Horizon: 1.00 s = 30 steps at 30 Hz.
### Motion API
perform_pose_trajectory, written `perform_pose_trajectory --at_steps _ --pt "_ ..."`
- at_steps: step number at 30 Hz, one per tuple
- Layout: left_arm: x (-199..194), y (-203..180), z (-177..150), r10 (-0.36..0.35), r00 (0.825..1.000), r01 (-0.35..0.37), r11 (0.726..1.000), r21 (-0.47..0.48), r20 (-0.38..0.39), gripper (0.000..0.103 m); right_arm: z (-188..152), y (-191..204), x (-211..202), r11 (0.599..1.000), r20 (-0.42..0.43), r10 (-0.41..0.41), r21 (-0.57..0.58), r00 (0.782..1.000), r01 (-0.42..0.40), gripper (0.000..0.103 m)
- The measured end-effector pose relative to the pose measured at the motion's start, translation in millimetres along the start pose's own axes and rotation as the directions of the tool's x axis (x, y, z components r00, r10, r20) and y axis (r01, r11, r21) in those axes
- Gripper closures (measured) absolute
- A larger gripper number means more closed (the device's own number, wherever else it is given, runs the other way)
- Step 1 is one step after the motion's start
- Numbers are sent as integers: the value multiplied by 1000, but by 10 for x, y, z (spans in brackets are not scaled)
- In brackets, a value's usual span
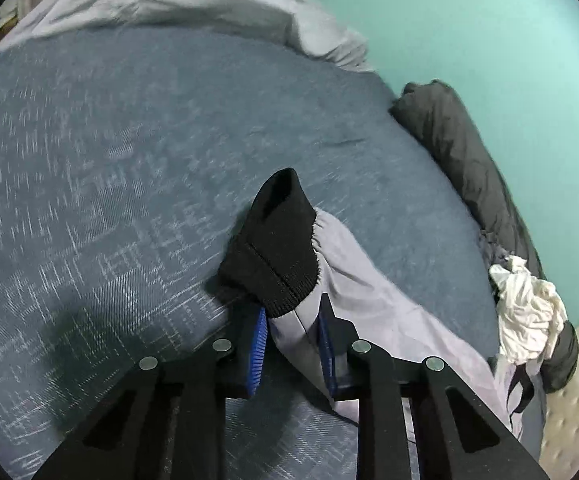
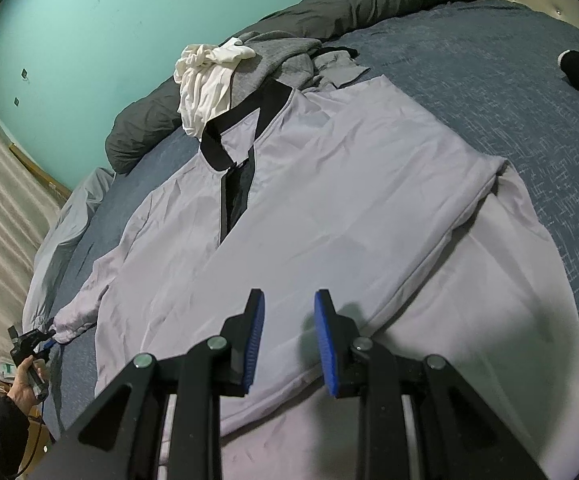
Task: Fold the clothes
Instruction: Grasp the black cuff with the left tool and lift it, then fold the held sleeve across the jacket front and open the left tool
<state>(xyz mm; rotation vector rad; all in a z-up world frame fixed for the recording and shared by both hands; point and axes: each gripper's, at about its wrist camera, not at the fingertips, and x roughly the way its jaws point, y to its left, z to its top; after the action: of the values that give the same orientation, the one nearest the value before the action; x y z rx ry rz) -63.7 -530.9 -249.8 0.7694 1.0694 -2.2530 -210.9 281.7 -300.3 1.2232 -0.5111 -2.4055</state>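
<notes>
Left wrist view, left tool point(image 1: 291, 320) clenched on jacket sleeve point(image 1: 353, 280), right tool point(image 2: 289, 312) released above jacket point(image 2: 329, 200)

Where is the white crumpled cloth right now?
In the right wrist view, the white cloth sits at the far side of the bed, on the grey clothes pile, just beyond the lavender jacket's black collar.

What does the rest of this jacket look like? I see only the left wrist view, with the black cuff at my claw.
Observer: The lavender jacket lies spread out, front up, on the blue bedspread.
Operator: Where is the right claw?
Observer: The right claw is open and empty, over the jacket's lower part.
Operator: What lies near the collar?
Observer: A white garment rests on a grey garment, right beside the black collar.
</notes>
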Motion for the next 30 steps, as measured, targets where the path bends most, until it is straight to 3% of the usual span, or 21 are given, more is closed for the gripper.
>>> perform_pose_trajectory --at_steps 7,12,19,26,30 --pt "-345 -208 91 -35 999 34 998 52 18 79 -2 22 -43 1000 9 16 0 1000 -16 78" --pt "-820 -351 23 -58 997 52 993 104 57 81 3 23 -83 1000 15 31 3 999 -31 78" --pt "-1465 -836 66 -155 977 129 977 173 149 83 -3 -52 -149 999 17 33 31 999 -34 78" --pt "-1940 -1631 -41 -300 941 244 924 295 158 83 -5 -110 -324 998 37 33 49 999 -35 78" --pt "-2129 -2245 -236 -407 906 340 863 374 114 84 -60 -125 -430 998 37 34 55 999 -36 78"
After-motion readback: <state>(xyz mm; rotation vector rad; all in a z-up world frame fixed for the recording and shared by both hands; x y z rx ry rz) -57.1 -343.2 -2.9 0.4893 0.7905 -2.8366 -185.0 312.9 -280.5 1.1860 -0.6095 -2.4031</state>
